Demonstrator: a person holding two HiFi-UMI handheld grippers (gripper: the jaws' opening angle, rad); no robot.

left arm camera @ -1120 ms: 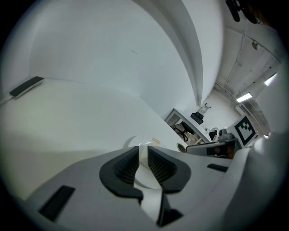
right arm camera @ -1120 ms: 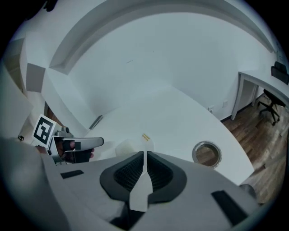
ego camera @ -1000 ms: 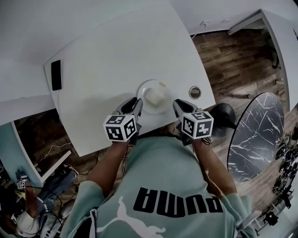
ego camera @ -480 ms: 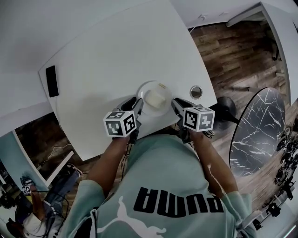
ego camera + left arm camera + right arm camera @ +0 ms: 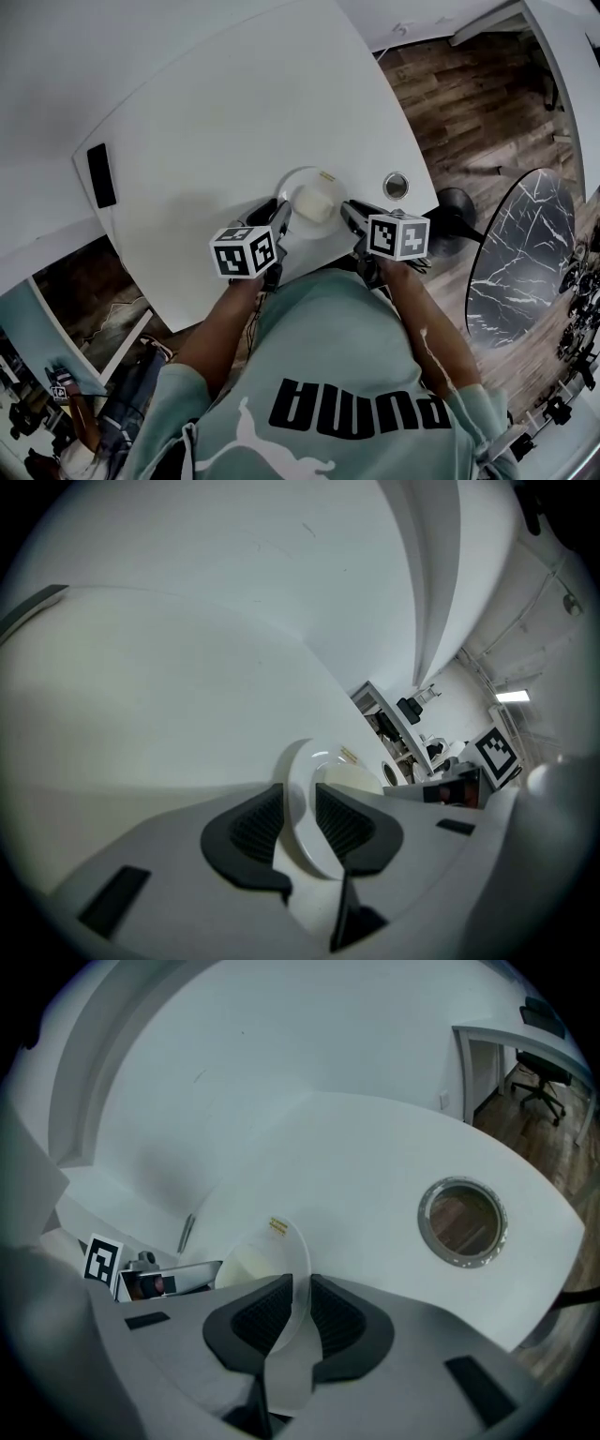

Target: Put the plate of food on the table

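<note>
The plate (image 5: 300,178) of food (image 5: 315,201) is sitting on the table (image 5: 216,112), near right. The left gripper (image 5: 278,214) has just been opening, with the rim lying loose between its jaws. The right gripper (image 5: 350,212) is pinching the rim. The release seems underway: next the right needs loosening, then both need backing off.

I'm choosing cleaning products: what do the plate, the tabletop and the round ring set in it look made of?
Plate: glossy white, likely ceramic or melamine; it shows a bright highlight.
Tabletop: smooth matte white, probably laminate; no grain visible.
Ring: silvery and shiny, apparently metal or plated plastic.
</note>
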